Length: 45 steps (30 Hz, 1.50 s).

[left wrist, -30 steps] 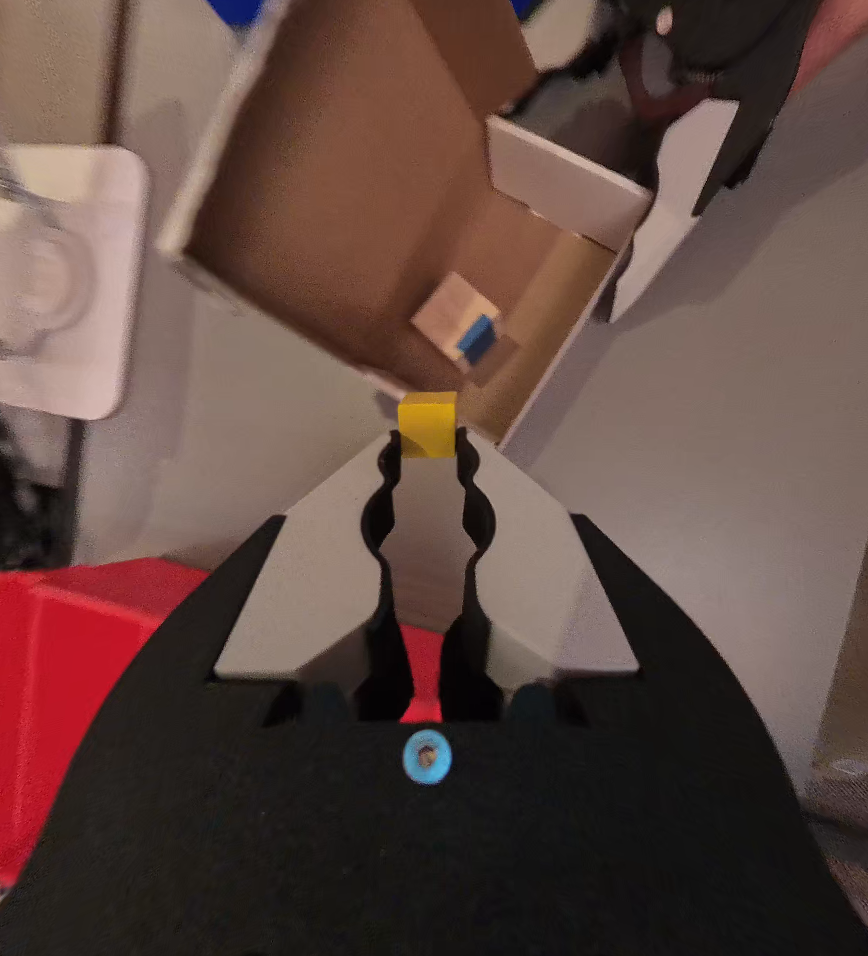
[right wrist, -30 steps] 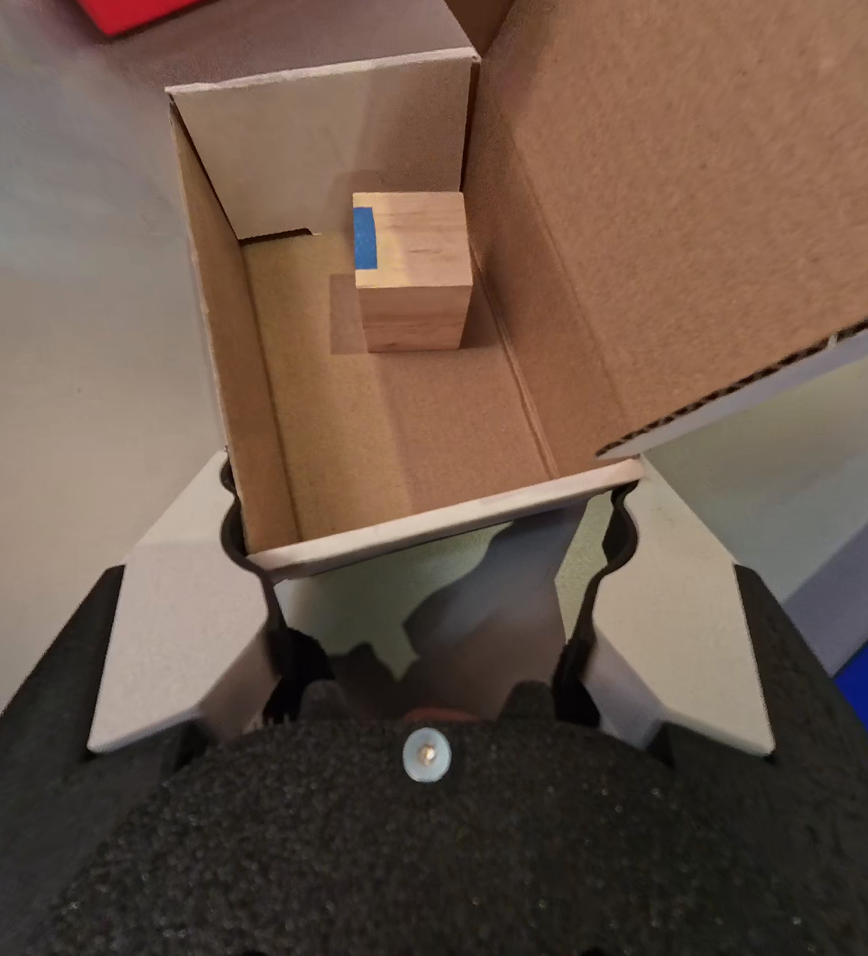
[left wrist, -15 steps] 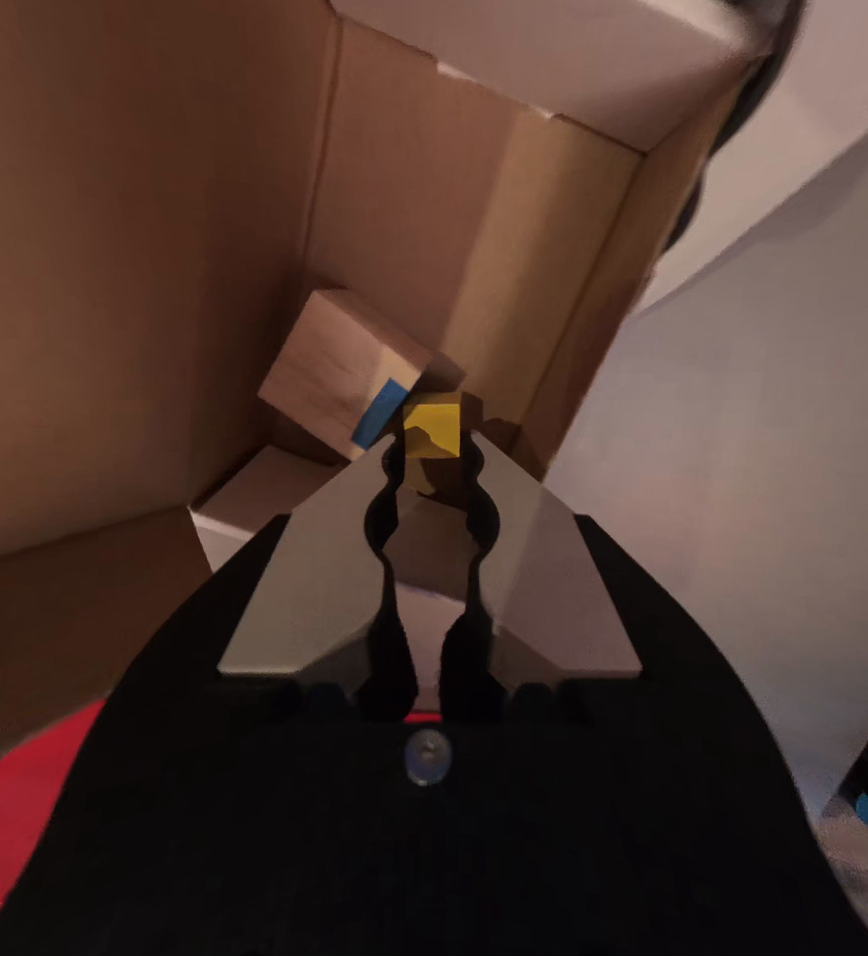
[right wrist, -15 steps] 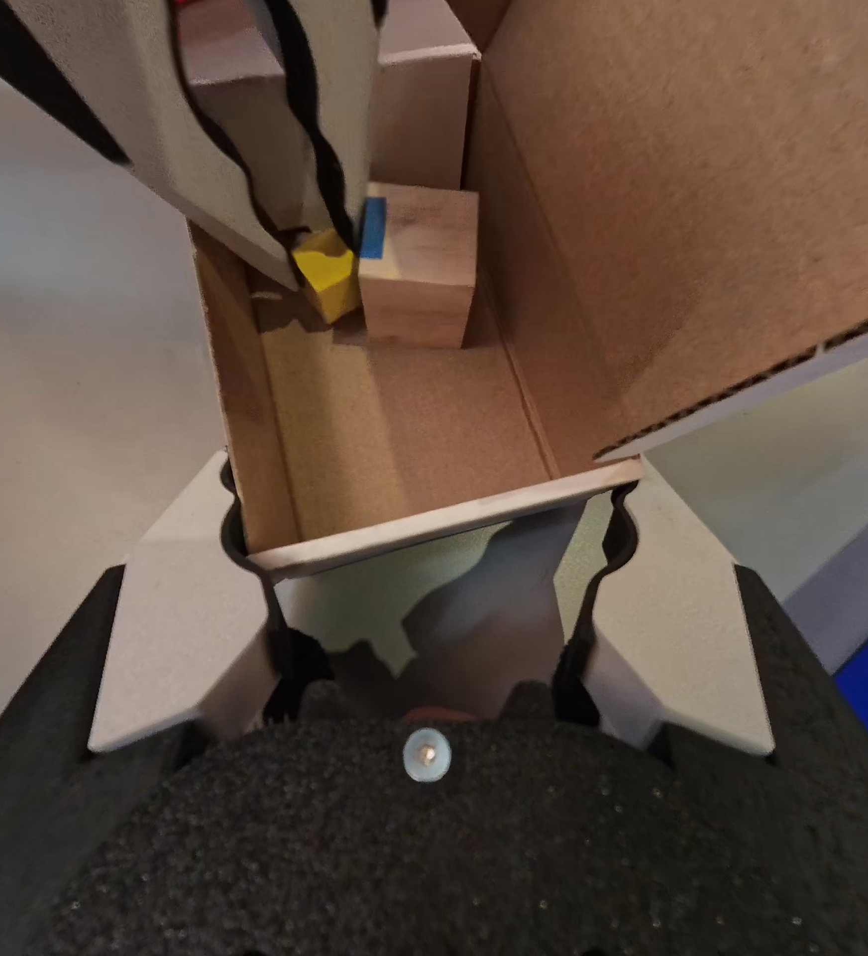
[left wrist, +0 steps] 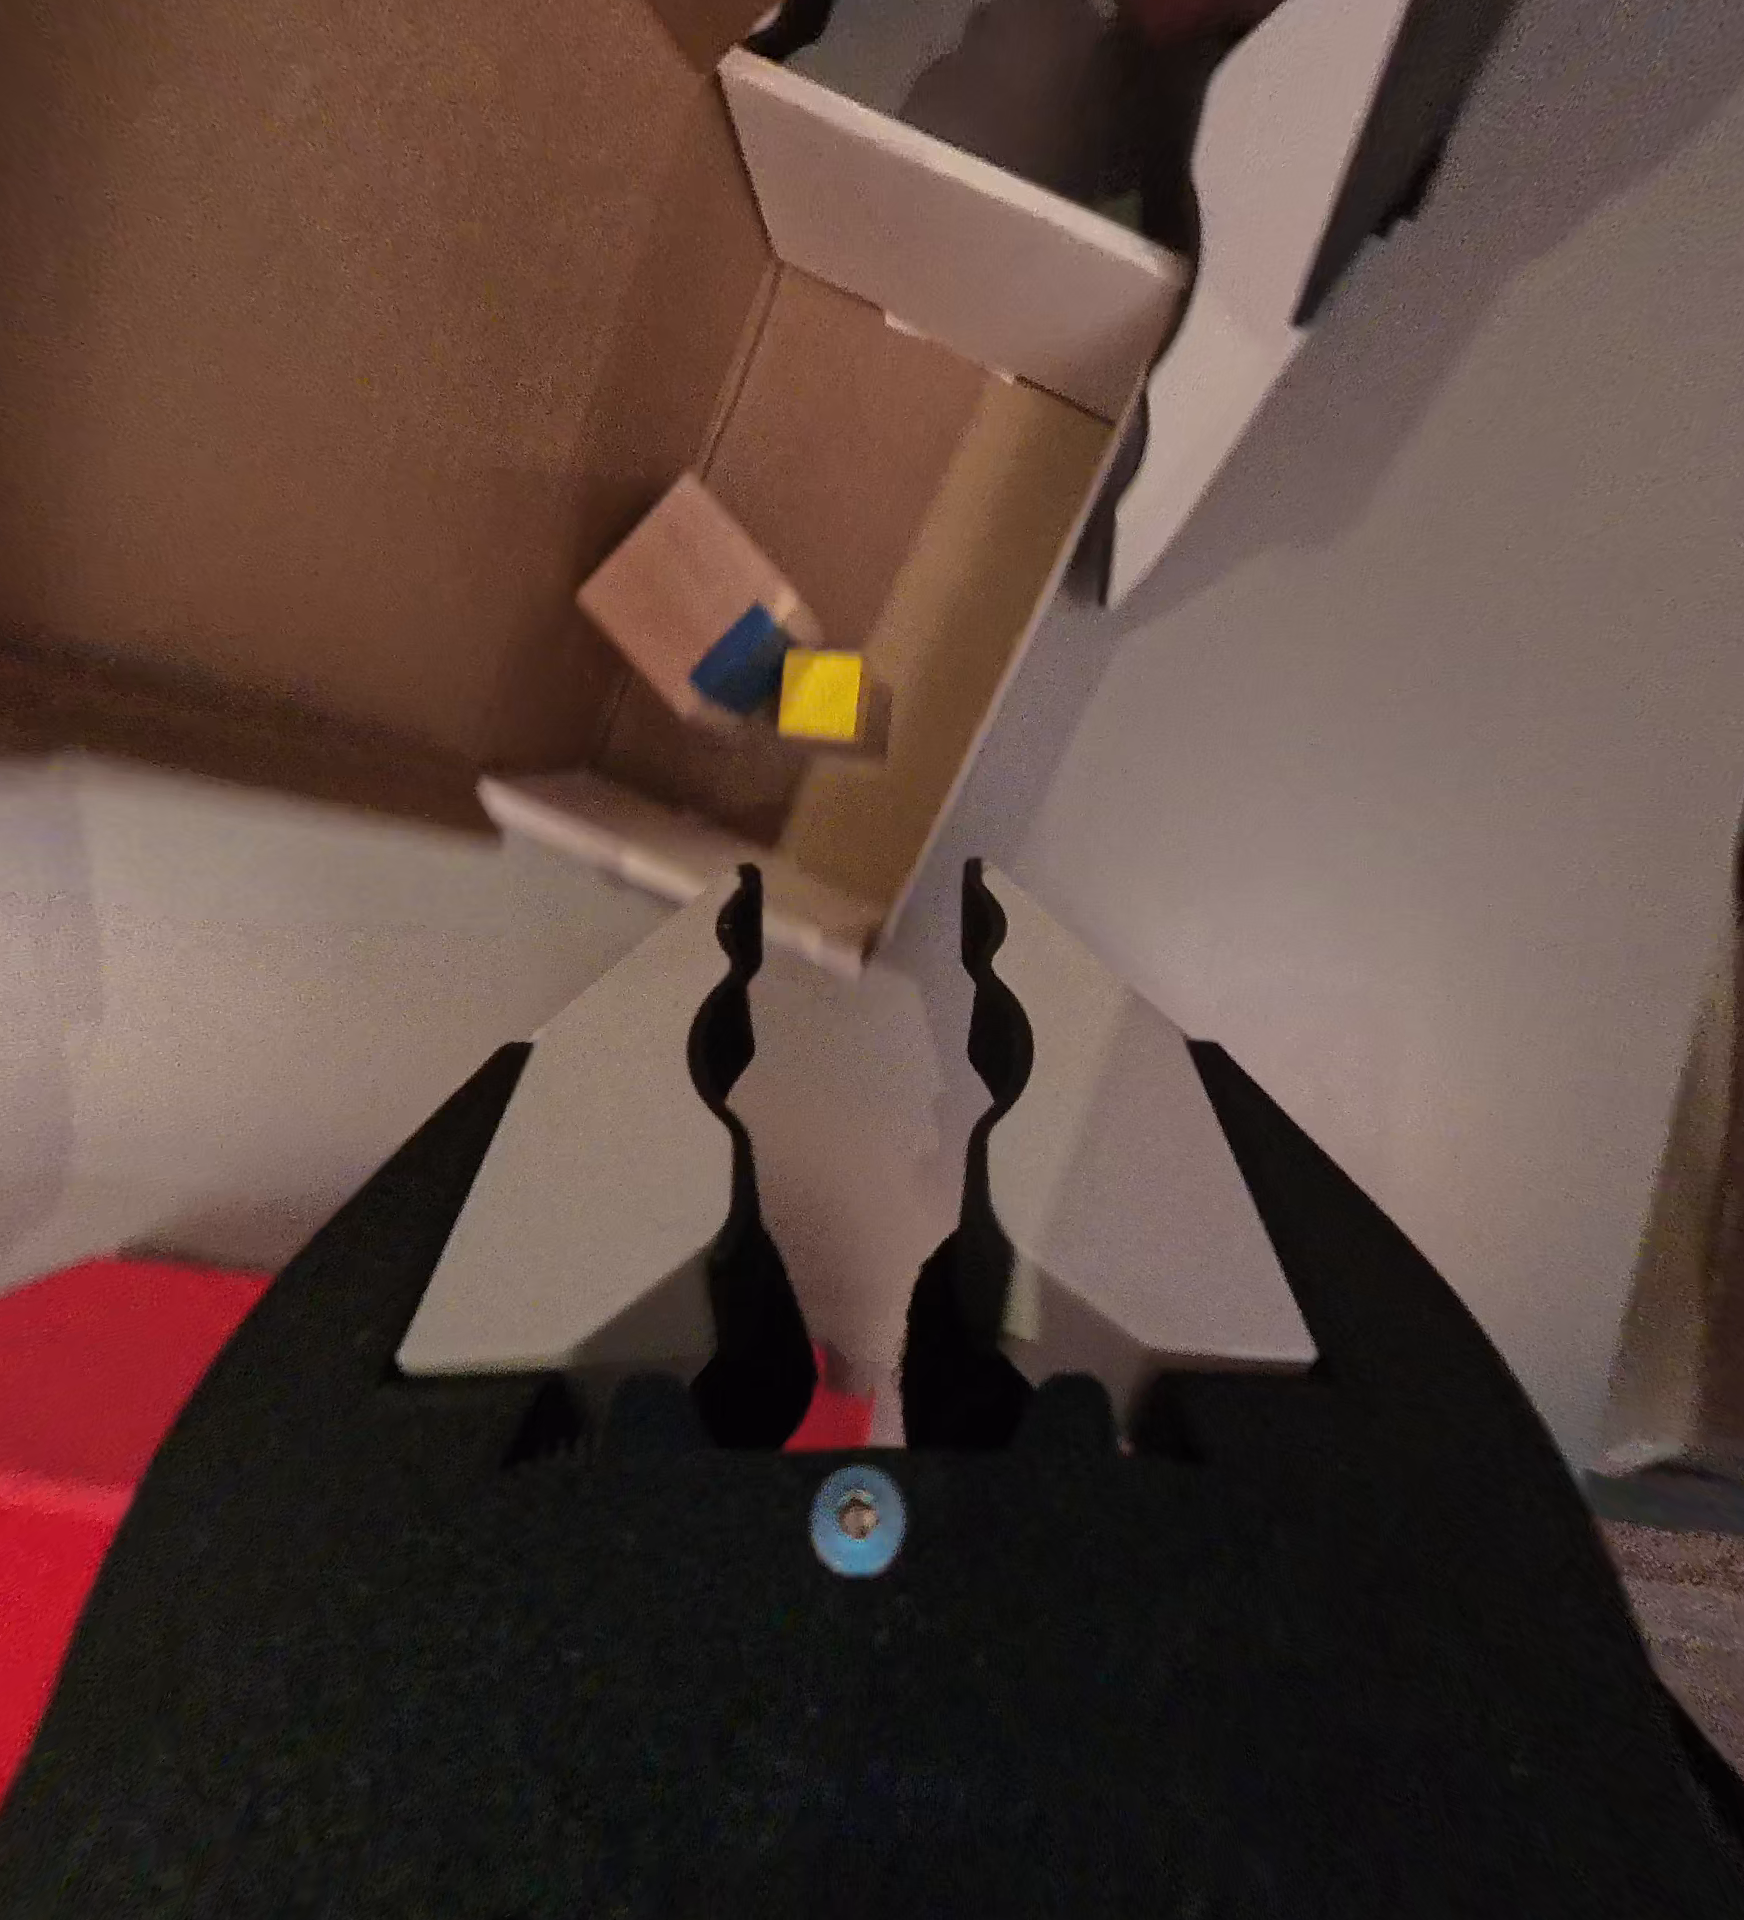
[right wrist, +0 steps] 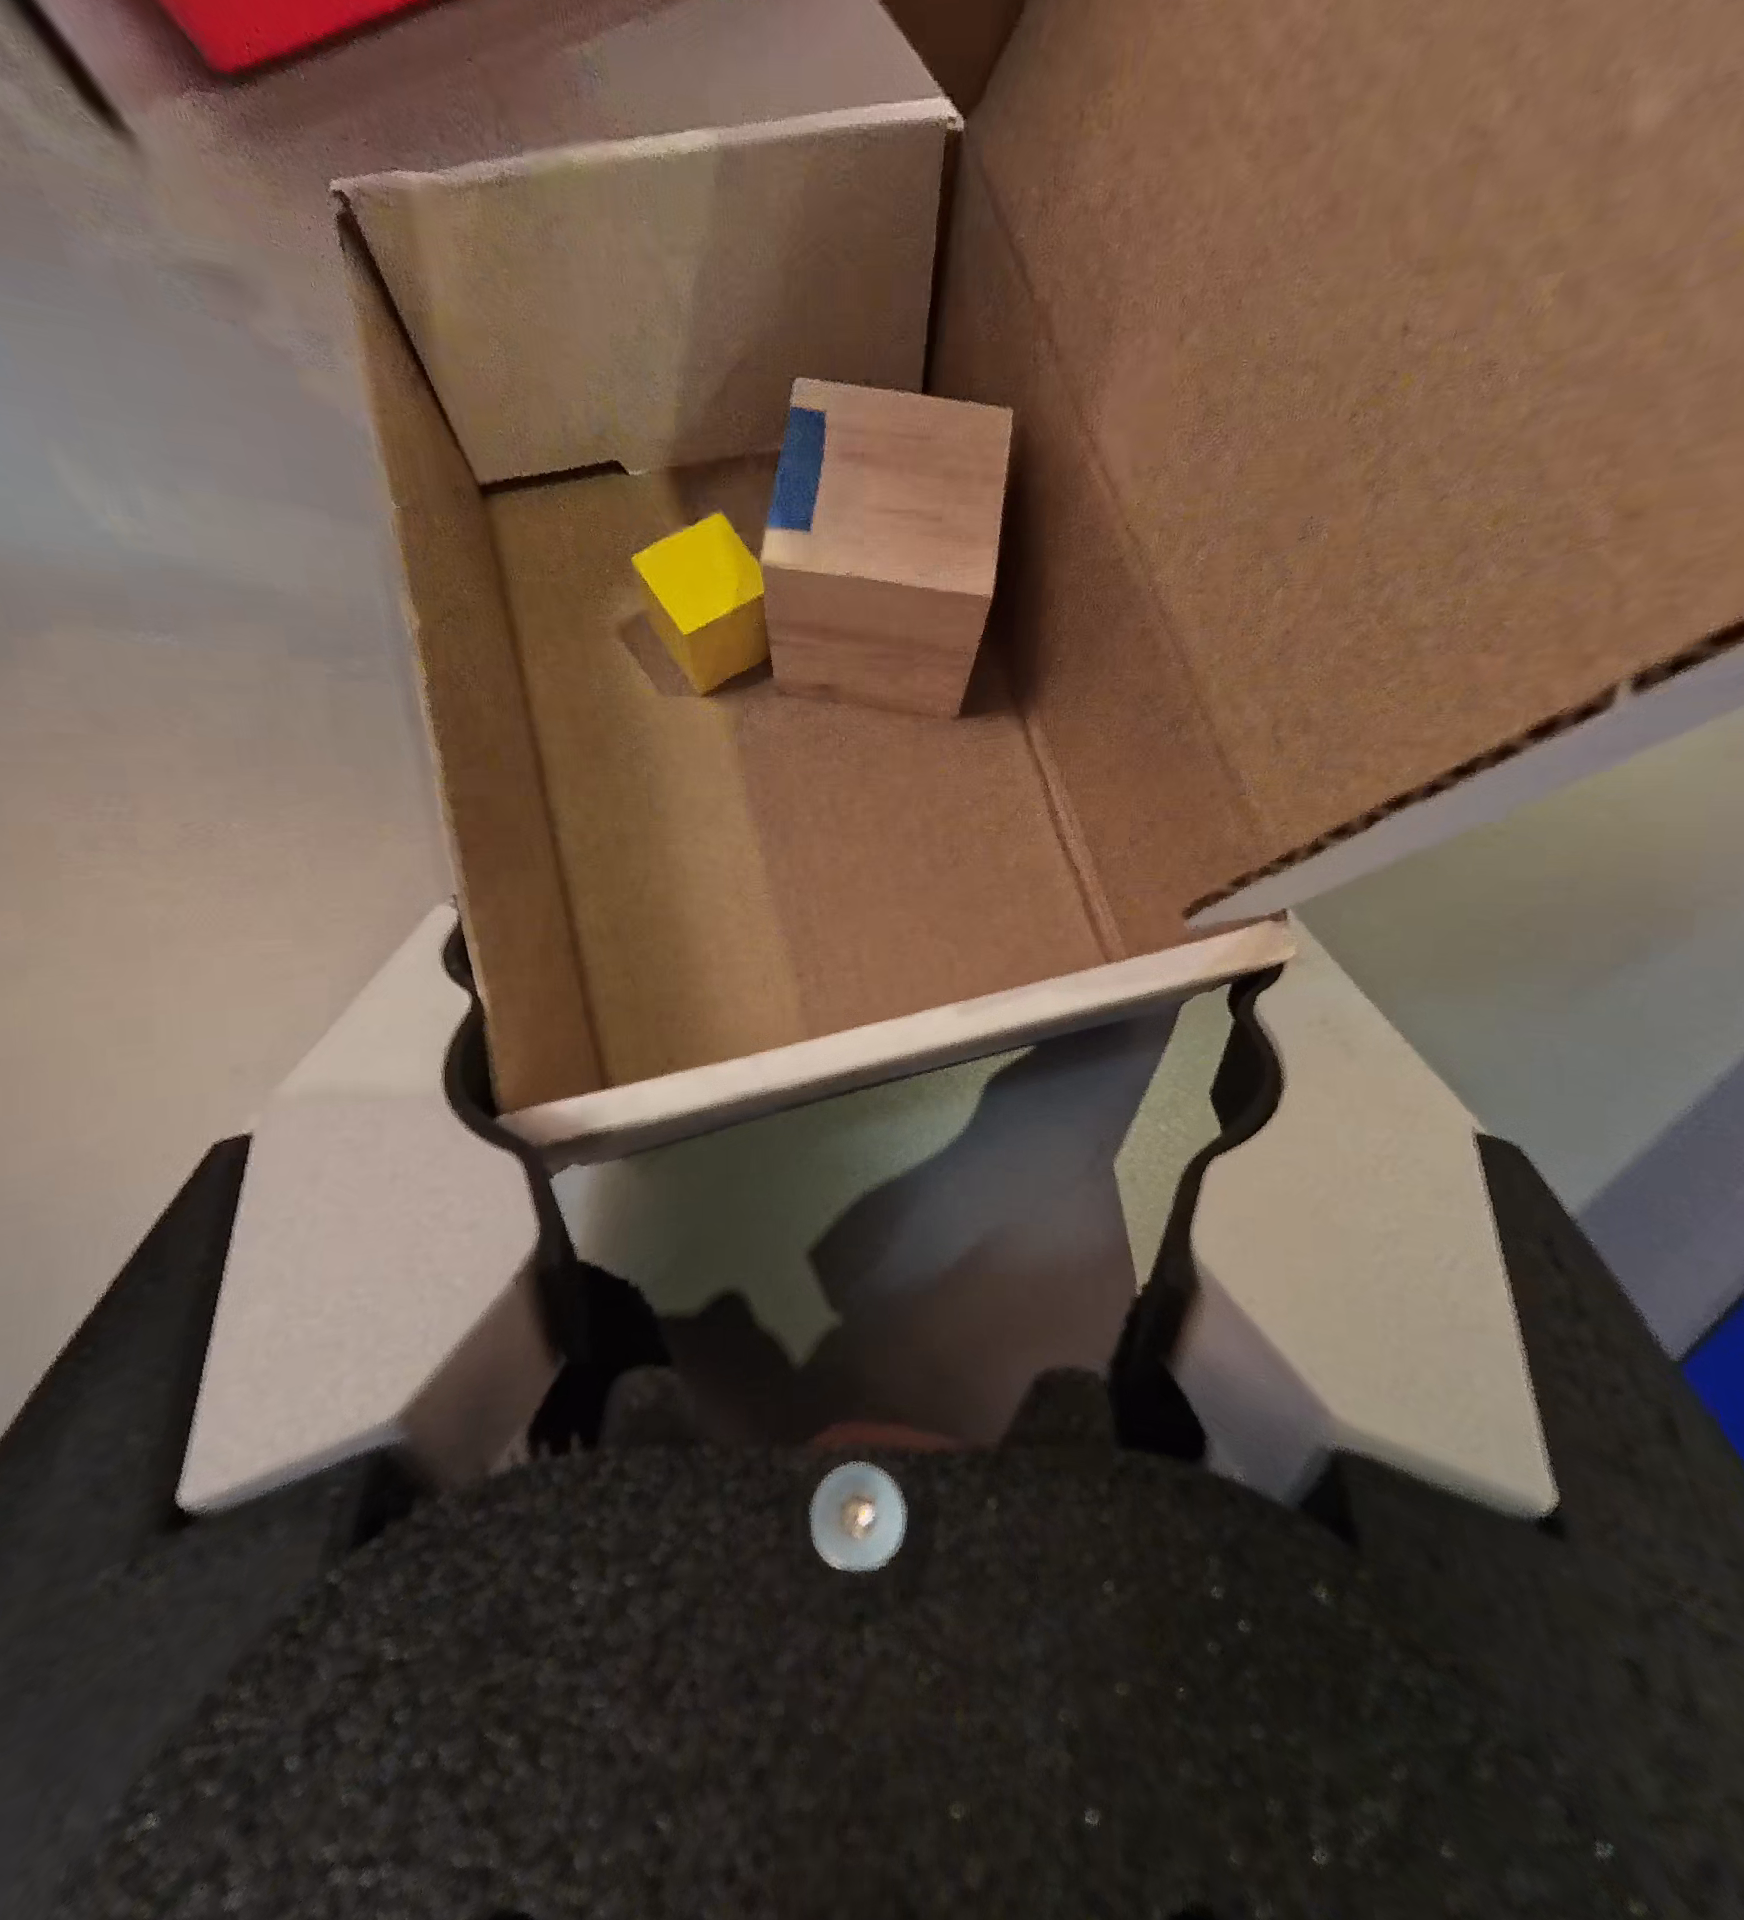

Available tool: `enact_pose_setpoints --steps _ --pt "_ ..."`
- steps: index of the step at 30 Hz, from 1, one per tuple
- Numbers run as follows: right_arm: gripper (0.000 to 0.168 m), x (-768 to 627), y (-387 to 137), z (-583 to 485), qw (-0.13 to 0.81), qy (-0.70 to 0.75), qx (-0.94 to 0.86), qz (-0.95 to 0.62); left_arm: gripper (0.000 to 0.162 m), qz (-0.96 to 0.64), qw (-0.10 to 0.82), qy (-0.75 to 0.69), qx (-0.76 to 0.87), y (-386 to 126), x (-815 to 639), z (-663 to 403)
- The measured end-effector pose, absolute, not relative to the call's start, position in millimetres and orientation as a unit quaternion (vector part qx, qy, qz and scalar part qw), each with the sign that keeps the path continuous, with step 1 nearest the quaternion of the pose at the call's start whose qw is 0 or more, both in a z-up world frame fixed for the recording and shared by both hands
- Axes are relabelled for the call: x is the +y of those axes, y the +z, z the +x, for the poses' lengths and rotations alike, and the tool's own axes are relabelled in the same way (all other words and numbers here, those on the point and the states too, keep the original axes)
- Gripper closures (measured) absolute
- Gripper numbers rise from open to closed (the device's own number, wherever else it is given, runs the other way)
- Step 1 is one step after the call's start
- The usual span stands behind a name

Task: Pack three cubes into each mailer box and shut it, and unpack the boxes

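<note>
- Left gripper [left wrist: 855, 883]: jaws apart, empty, positioned just outside the mailer box [left wrist: 951, 218].
- Right gripper [right wrist: 863, 971]: jaws spread across the box's near wall; contact cannot be confirmed.
- Yellow cube [right wrist: 704, 601] rests on the box floor, touching the wooden cube [right wrist: 894, 551].

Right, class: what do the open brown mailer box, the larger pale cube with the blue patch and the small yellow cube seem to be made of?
Open brown mailer box: corrugated cardboard, matte; fluting shows along the lid's cut edge.
Larger pale cube with the blue patch: bare wood, visible grain.
Small yellow cube: yellow-painted all over, smooth; possibly wood underneath, cannot tell.
</note>
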State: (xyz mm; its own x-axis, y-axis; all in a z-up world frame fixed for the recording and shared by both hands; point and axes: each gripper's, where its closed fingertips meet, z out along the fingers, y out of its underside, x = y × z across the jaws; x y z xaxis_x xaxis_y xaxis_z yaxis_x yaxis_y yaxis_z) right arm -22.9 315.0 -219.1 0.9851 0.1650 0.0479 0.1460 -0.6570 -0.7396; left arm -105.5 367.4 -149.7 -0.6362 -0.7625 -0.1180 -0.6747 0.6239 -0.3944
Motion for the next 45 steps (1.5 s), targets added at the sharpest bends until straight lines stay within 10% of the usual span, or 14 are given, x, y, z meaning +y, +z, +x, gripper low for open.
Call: enact_pose_setpoints --steps 1,9,18,29,33,45 --pt "0.03 315.1 -219.1 -22.9 0.406 0.013 -0.084 -0.91 0.126 -0.412 0.144 -0.167 0.884 -138.3 379.3 -120.1" --pt "0.03 315.5 -219.2 -23.2 0.403 0.011 -0.085 -0.911 0.096 -0.583 0.091 -0.071 0.804 -132.0 540.7 -232.2" --pt "0.03 316.0 -218.6 -23.4 0.41 0.013 -0.081 -0.908 0.116 -0.623 0.181 -0.064 0.758 -96.2 621.9 -245.2" --pt "0.03 316.6 -218.4 -23.7 0.409 0.014 -0.081 -0.909 0.105 -0.754 0.02 0.062 0.654 -198.6 683.4 -305.8" --pt "0.03 316.6 -218.3 -23.7 0.41 0.014 -0.082 -0.908 0.136 -0.767 0.015 0.05 0.64 -211.6 683.3 -310.8" --pt "0.03 316.7 -217.9 -24.2 0.412 0.014 -0.086 -0.907 0.137 -0.487 0.239 -0.194 0.818 -44.8 481.4 -162.8"
